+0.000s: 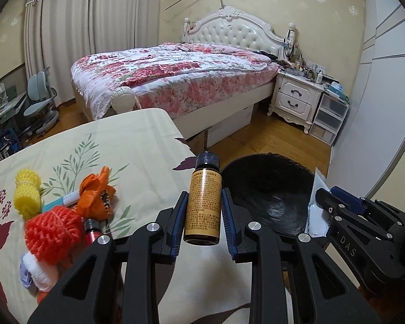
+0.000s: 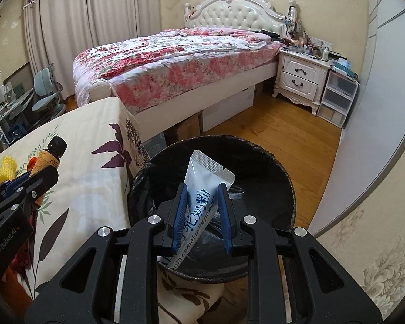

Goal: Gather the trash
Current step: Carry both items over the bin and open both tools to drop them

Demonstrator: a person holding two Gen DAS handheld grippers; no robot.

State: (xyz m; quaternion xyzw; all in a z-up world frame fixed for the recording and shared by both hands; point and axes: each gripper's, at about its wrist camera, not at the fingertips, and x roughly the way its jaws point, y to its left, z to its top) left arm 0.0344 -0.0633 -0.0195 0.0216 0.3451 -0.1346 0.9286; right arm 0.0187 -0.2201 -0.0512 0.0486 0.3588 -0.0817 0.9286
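On the surface (image 1: 137,140), under a cream cloth with leaf prints, the left end carries a heap of trash: a yellow foam net (image 1: 27,193), an orange wrapper (image 1: 97,197) beside it, a red foam net (image 1: 52,233) nearer the camera with a small red bottle (image 1: 92,233) touching it, and a white and lilac wad (image 1: 33,272) at the near edge. To the right of these the left tool (image 1: 203,210) is clamped on a brown bottle (image 1: 202,202), black cap pointing away, its blue pads pressed to both sides of the label; the bottle hangs over the surface's right edge, just beside the bin (image 1: 267,197). The bin, lined with a black bag, stands on the wooden floor against the surface's right end. Further right, the right tool (image 2: 201,201) grips a white sachet (image 2: 202,189) printed with blue characters, its sealed end tilted up and away, directly above the bin's (image 2: 256,159) open mouth. Behind stand a bed (image 2: 175,62) with a floral quilt and a white nightstand (image 2: 301,74).
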